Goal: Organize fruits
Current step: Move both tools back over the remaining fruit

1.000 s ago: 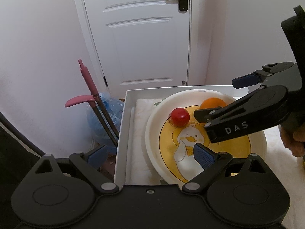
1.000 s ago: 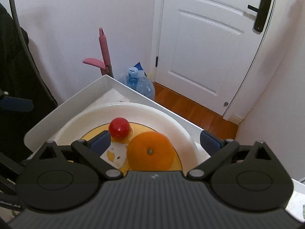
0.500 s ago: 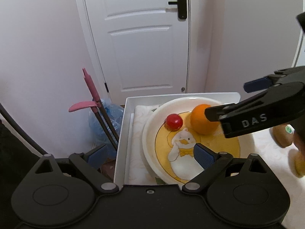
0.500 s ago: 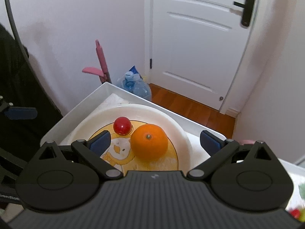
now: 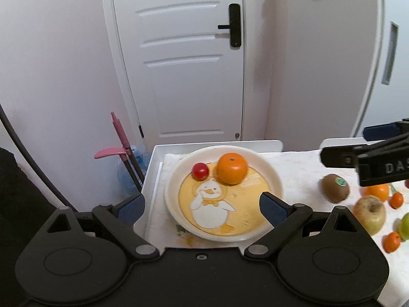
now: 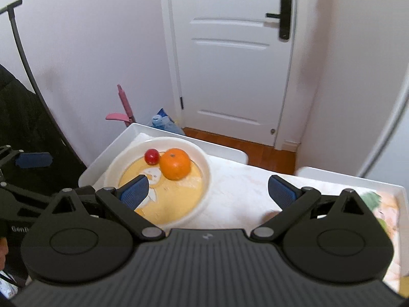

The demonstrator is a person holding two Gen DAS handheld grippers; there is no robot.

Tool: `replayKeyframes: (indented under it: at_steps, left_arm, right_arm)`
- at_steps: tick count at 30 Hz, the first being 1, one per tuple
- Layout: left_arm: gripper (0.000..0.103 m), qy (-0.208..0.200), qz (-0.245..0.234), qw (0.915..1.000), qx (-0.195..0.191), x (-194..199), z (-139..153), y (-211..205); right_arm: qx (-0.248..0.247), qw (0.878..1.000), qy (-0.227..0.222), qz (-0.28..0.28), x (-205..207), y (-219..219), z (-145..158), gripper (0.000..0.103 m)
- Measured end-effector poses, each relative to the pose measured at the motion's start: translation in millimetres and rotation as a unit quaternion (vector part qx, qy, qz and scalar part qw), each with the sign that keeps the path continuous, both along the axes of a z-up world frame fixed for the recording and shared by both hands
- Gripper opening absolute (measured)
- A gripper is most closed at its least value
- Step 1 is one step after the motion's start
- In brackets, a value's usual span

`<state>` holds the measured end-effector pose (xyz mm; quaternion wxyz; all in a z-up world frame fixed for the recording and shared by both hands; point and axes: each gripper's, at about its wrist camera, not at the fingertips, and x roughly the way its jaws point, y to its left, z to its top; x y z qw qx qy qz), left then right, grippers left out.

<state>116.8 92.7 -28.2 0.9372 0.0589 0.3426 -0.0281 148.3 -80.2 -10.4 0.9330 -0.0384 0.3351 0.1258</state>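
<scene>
A white plate [image 5: 274, 176] with a yellow duck picture sits on a white tray [image 5: 153, 163]. On its far side lie an orange [image 5: 232, 168] and a small red tomato [image 5: 200, 171], side by side. My left gripper [image 5: 202, 207] hovers open over the plate's near half with nothing between its fingers. In the right wrist view the plate [image 6: 204, 179], orange [image 6: 176, 167] and tomato [image 6: 152, 156] lie ahead to the left. My right gripper [image 6: 207, 192] is open and holds nothing. Its fingers [image 5: 342, 156] reach in from the right, above a kiwi [image 5: 335, 188].
Loose fruit lies on the cloth right of the plate: an apple [image 5: 369, 213], a green fruit [image 5: 404, 226] and small oranges [image 5: 392, 241]. A second white tray [image 6: 358, 181] stands at the right. Beyond the table are a white door [image 5: 184, 64], a pink-handled tool [image 5: 120, 138] and a water bottle.
Both grippers have drawn back and up from the plate. The right gripper has moved off to the right, leaving the orange beside the tomato. Loose fruit at the right has come into view.
</scene>
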Motion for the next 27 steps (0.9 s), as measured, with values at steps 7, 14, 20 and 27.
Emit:
replayKeyframes:
  at_steps: [7, 14, 20, 27]
  left_arm:
    - [0.099, -0.012, -0.010, 0.9999, -0.001, -36, 10, -38]
    - [0.099, -0.016, -0.027, 0.9995, 0.000, -65, 5, -87]
    - [0.099, -0.009, -0.059, 0.9981, 0.010, -73, -15, -126]
    - [0.099, -0.001, -0.102, 0.9944, 0.026, -64, -42, -164]
  right_arm:
    - [-0.005, 1.000, -0.011, -0.028, -55, -56, 14, 0.103]
    - [0.000, 0.998, -0.011, -0.059, -97, -114, 10, 0.103]
    - [0.005, 0.997, -0.001, -0.083, -120, -158, -12, 0.103]
    - [0.007, 0.993, 0.014, -0.119, -135, -201, -48, 0.103]
